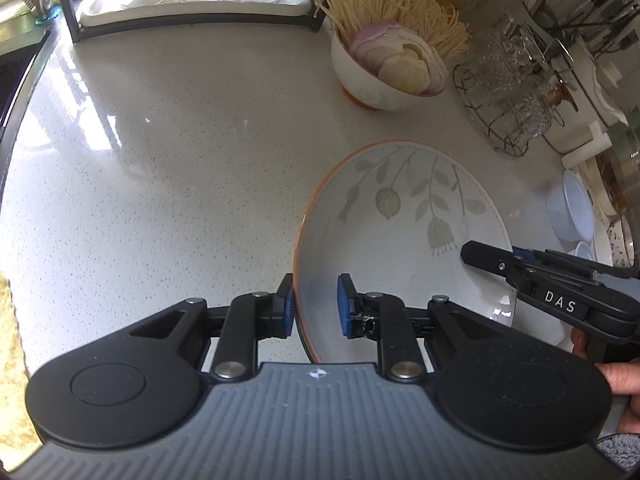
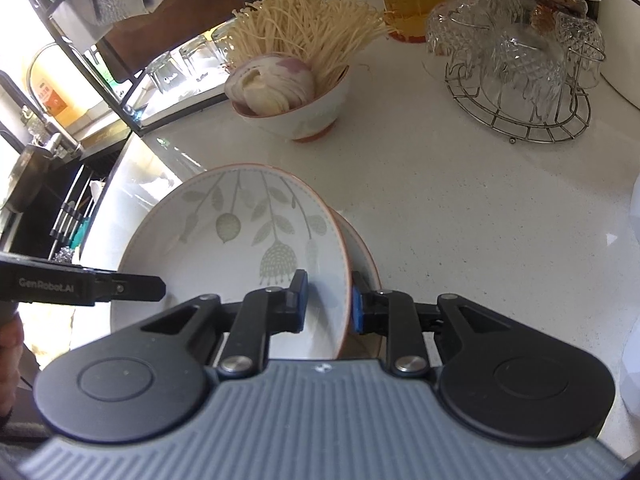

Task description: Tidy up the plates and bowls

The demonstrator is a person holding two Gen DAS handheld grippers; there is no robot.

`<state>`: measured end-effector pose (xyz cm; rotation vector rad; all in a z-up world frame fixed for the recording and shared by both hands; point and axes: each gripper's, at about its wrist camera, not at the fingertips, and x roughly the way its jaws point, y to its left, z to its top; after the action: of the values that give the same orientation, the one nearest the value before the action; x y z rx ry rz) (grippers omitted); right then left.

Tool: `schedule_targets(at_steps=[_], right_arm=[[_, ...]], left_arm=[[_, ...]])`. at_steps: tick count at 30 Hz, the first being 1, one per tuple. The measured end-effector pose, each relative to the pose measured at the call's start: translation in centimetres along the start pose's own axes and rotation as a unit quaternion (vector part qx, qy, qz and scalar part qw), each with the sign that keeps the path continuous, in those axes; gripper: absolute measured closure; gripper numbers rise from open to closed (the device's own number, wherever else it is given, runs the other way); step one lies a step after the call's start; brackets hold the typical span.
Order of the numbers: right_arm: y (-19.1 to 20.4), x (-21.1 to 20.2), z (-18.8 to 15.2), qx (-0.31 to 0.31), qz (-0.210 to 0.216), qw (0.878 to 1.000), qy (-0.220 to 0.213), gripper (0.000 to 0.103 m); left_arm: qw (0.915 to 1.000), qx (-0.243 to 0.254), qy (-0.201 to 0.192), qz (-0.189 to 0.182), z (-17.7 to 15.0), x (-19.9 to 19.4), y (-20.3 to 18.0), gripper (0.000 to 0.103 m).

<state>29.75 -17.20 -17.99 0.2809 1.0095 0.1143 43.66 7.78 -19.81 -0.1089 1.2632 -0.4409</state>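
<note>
A deep white plate [image 1: 400, 216] with an orange rim and a leaf pattern is tilted over the pale countertop [image 1: 160, 140]. My left gripper [image 1: 316, 304] is shut on its left rim, one blue pad outside and one inside. In the right wrist view the same plate [image 2: 224, 248] rests on a second, matching plate [image 2: 362, 252], of which only the right edge shows. My right gripper [image 2: 330, 300] straddles the upper plate's right rim, open, with a gap at the inner pad. Each gripper shows in the other's view: right gripper [image 1: 480, 258], left gripper [image 2: 152, 288].
A bowl [image 1: 376, 80] of enoki mushrooms and onion slices stands behind the plates. A wire rack of upturned glasses [image 2: 520, 72] is at the back right, a black-framed drying rack [image 1: 192, 8] at the back left. Plastic tubs [image 1: 572, 208] sit at the right. A sink [image 2: 40, 184] lies left.
</note>
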Motion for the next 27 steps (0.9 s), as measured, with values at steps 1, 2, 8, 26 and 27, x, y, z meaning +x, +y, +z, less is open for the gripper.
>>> schedule_targets(at_steps=[1,2,8,26,27], right_arm=[[0.0,0.0,0.0,0.002,0.001,1.000,0.001,0.077],[-0.1,0.0,-0.1,0.004,0.002,1.000,0.003,0.077],[-0.2,0.2,-0.3,0.015,0.015,1.000,0.014,0.077],[-0.2,-0.2,-1.0,0.032,0.005,0.999,0.006,0.077],[-0.2,-0.4,-0.9,0.031,0.000,1.000,0.002,0.077]], left_arm=[[1.0000,-0.001,0.001,-0.001,0.0,0.0,0.0,0.079],[1.0000,-0.003,0.003,-0.003,0.0,-0.1,0.1,0.079],[0.9997,-0.015,0.005,-0.018,-0.1,-0.6,0.5,0.075],[0.9988,-0.025,-0.022,-0.036,-1.1,-2.3,1.3,0.075],[0.9988,-0.023,-0.026,-0.035,-1.2,-2.3,1.3,0.075]])
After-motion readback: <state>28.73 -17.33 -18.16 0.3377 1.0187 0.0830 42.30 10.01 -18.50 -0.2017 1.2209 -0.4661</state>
